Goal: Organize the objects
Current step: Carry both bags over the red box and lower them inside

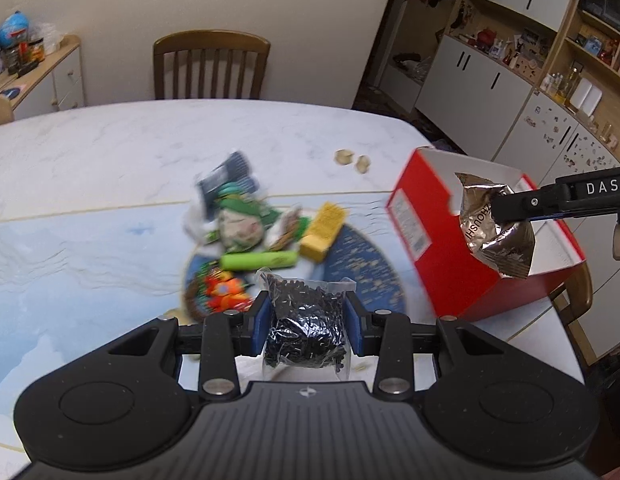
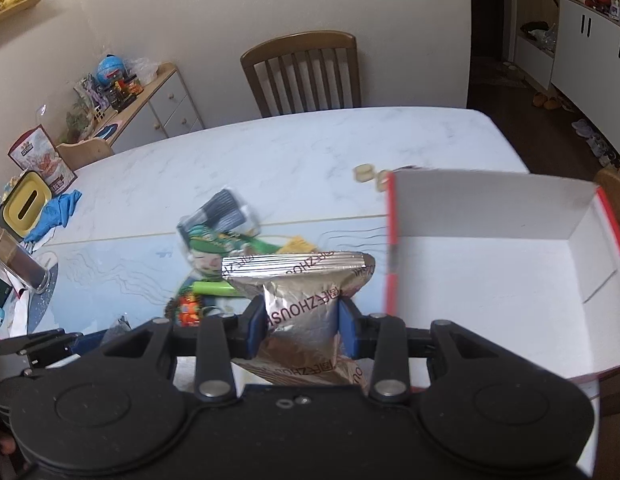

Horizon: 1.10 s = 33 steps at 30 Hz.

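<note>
Blue pads of the left gripper (image 1: 306,320), low in the centre of its view, are closed on a clear bag of small black pieces (image 1: 306,316), held above the counter (image 1: 110,152). Just behind it lies the pile still to sort: a green tube (image 1: 260,260), a yellow sponge (image 1: 322,232) and a green character packet (image 1: 240,224). At the right edge, the right gripper (image 2: 302,320) grips a silver foil packet (image 2: 300,280) with its fingers closed, beside the near wall of the red box (image 1: 442,256). The white inside of the box looks empty. I judge this as the carrying step; next, the foil packet must pass over the box rim and be released inside, then the bag.
</note>
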Each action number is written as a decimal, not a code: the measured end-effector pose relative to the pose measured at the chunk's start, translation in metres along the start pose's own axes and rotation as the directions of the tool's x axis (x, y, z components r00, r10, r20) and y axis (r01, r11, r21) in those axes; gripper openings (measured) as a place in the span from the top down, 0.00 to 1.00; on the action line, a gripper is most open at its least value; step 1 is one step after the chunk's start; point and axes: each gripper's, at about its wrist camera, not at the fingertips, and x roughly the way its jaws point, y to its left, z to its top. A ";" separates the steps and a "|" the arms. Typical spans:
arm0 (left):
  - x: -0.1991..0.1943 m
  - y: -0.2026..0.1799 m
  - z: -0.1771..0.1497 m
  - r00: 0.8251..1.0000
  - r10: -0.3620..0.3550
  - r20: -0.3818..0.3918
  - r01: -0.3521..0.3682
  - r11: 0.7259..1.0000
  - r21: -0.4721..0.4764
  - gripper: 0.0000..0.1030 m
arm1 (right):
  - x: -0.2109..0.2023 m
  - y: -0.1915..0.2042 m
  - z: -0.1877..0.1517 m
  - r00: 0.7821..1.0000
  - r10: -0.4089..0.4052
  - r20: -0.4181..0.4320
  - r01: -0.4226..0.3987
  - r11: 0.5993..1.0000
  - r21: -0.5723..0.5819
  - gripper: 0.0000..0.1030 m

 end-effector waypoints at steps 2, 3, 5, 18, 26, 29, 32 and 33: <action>0.003 -0.017 0.007 1.000 -0.004 0.003 0.004 1.000 0.008 0.64 | -0.008 -0.017 0.003 1.000 0.004 0.007 -0.004 1.000 -0.002 0.64; 0.004 -0.025 0.010 1.000 -0.009 0.003 0.009 1.000 0.008 0.64 | -0.011 -0.026 0.005 1.000 0.004 0.011 -0.004 1.000 -0.002 0.64; 0.009 -0.043 0.016 1.000 -0.017 0.003 0.017 1.000 0.016 0.64 | -0.017 -0.043 0.008 1.000 -0.002 0.018 0.002 1.000 -0.007 0.64; 0.054 -0.156 0.050 0.997 -0.066 -0.026 0.069 0.990 0.126 0.64 | -0.031 -0.151 0.015 0.999 -0.043 0.025 0.043 0.999 0.030 0.64; 0.102 -0.220 0.063 0.992 -0.093 -0.081 0.108 0.973 0.204 0.64 | -0.023 -0.196 0.026 0.999 -0.042 -0.003 0.042 0.999 0.027 0.64; 0.122 -0.238 0.067 0.991 -0.091 -0.101 0.112 0.967 0.227 0.63 | -0.012 -0.206 0.032 0.999 -0.047 -0.020 0.047 0.999 0.019 0.64; 0.142 -0.253 0.069 0.989 -0.080 -0.123 0.108 0.963 0.247 0.64 | 0.000 -0.215 0.037 0.997 -0.065 -0.029 0.065 0.998 0.013 0.64; 0.149 -0.257 0.070 0.989 -0.072 -0.132 0.103 0.962 0.253 0.64 | 0.004 -0.218 0.038 0.998 -0.061 -0.035 0.061 0.998 0.005 0.64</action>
